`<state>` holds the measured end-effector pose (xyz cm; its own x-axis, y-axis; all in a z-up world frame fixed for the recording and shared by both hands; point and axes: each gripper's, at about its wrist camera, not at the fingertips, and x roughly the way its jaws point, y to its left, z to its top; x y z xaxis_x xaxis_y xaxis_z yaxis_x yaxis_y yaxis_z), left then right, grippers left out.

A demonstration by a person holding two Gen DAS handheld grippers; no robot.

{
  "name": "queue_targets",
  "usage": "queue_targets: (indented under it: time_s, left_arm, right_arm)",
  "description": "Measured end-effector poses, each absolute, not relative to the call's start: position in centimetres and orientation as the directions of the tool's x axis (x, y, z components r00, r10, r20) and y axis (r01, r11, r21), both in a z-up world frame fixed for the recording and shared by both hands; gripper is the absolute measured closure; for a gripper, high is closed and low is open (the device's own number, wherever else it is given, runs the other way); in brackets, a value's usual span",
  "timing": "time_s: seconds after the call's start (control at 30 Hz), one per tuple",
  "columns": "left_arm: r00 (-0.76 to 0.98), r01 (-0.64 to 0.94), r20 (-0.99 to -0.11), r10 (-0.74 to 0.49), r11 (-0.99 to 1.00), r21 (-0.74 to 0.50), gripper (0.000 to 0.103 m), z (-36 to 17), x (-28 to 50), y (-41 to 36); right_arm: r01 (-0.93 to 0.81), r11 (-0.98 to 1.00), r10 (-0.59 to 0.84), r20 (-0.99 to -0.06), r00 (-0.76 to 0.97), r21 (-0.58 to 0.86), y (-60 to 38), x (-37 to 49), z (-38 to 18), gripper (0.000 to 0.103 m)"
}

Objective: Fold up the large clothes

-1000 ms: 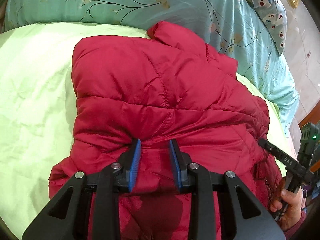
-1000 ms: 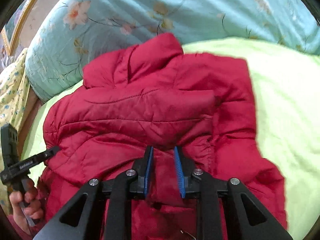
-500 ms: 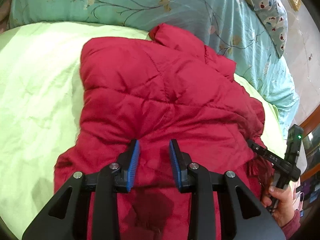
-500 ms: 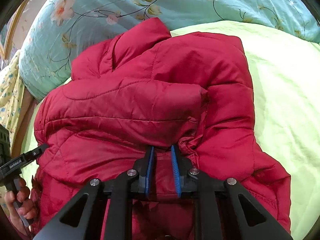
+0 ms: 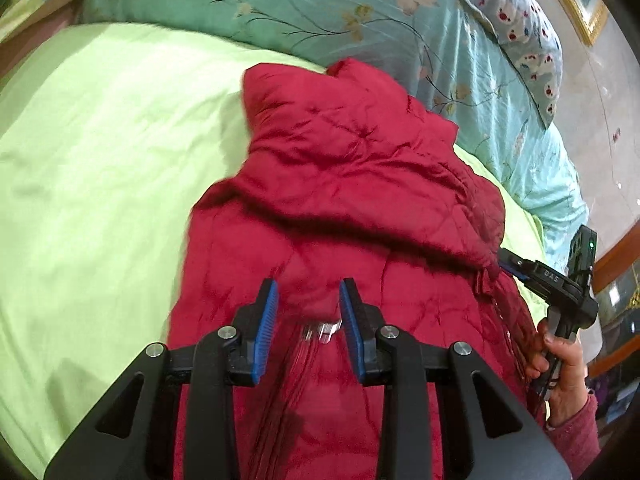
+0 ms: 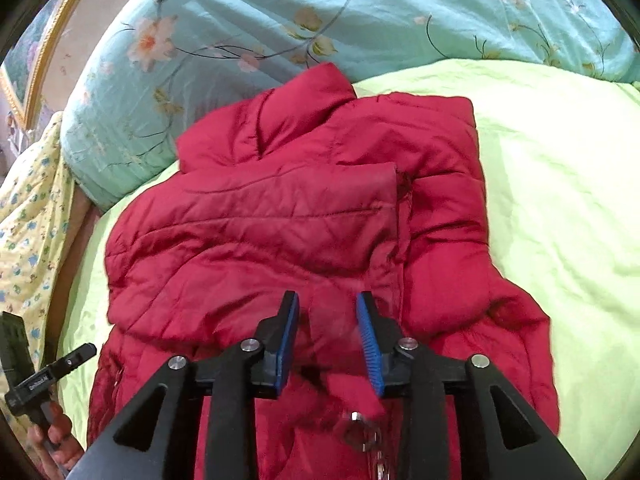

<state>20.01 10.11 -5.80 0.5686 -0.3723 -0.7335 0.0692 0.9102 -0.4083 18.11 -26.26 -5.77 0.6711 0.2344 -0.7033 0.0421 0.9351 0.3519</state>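
Jacket [image 5: 352,200]: lying part-folded on the bed [image 5: 100,160].
Left tongs [image 5: 308,316]: hovering agape over the hem.
Right tongs [image 6: 328,336]: likewise gaping, empty.
Handling: probably soft, puffy, slippery; pinching a seamed edge is looking safest.

Your red quilted puffer jacket [image 5: 360,208] [image 6: 304,232] fills the centre of both frames, lying rumpled on the lime-green bed sheet [image 5: 100,168]. Its collar points toward the upper frame, with one sleeve folded across its body.
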Motion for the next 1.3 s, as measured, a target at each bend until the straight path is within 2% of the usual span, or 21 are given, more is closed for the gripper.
queue_targets:
  time_s: [0.17,0.23,0.3,0.63,0.77,0.87,1.17,1.23,1.3]
  left_arm:
    - [0.576,0.033,-0.746,-0.336,0.92,-0.389,0.072,-6.0,17.5,11.5]
    - [0.575,0.029,-0.755,-0.316,0.93,-0.367,0.064,-6.2,16.5,12.1]
    - [0.572,0.023,-0.762,-0.304,0.935,-0.355,0.064,-6.4,15.7,12.6]
    - [0.561,-0.017,-0.774,-0.294,0.93,-0.366,0.064,-7.4,12.5,14.5]
    - [0.544,-0.021,-0.789,-0.285,0.936,-0.353,0.064,-8.0,11.5,14.6]
    - [0.533,-0.016,-0.801,-0.274,0.943,-0.333,0.059,-8.3,10.7,14.5]
    - [0.488,0.014,-0.818,-0.303,0.94,-0.34,0.054,-9.1,8.6,14.8]
    - [0.473,0.024,-0.824,-0.312,0.939,-0.342,0.054,-9.4,8.0,14.7]
    - [0.463,0.031,-0.831,-0.309,0.942,-0.334,0.054,-9.7,7.4,14.7]
  right_arm:
    - [0.028,0.93,0.259,-0.706,0.659,0.368,-26.8,14.3,-4.9,0.062]
    - [0.028,0.928,0.262,-0.707,0.657,0.371,-27.2,12.7,-4.6,0.055]
    - [0.029,0.927,0.265,-0.709,0.654,0.373,-28.1,10.6,-4.2,0.048]
    - [0.102,0.941,0.197,-0.765,0.614,0.324,-31.8,2.6,-5.0,0.04]
    - [0.131,0.95,0.153,-0.786,0.599,0.284,-32.1,0.4,-5.4,0.034]
    - [0.125,0.949,0.169,-0.799,0.577,0.29,-31.8,-0.6,-6.2,0.028]
    - [0.072,0.953,0.225,-0.846,0.483,0.295,-29.7,-2.8,-8.5,0.027]
    - [0.064,0.948,0.249,-0.852,0.461,0.311,-29.6,-3.5,-8.8,0.031]
    - [0.059,0.95,0.252,-0.862,0.439,0.308,-29.8,-4.3,-9.0,0.048]
